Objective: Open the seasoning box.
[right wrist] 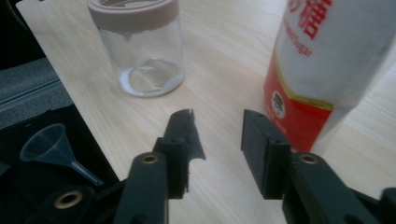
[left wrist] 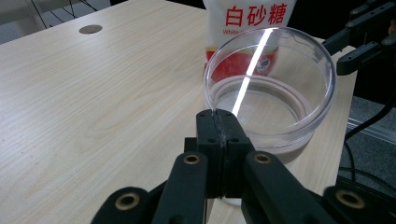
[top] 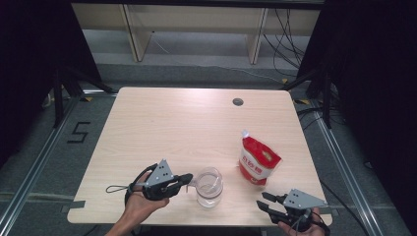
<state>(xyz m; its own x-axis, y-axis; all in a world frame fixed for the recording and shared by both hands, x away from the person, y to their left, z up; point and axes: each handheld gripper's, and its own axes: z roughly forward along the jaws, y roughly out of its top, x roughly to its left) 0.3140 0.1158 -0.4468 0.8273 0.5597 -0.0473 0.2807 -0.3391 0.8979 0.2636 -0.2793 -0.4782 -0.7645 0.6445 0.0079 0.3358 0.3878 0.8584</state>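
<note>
A clear jar with a pinkish collar stands near the table's front edge. My left gripper is at its left side. In the left gripper view the jaws are pressed together right at the jar's thin rim and seem to pinch it. A red and white sugar pouch stands upright to the right of the jar. My right gripper is at the front right corner, below the pouch. Its jaws stand apart with nothing between them. The pouch is just ahead on their right.
The wooden table has a round cable hole at the back. A small clear funnel lies on a dark surface beside the table's edge in the right gripper view. Grey floor, metal rails and dark curtains surround the table.
</note>
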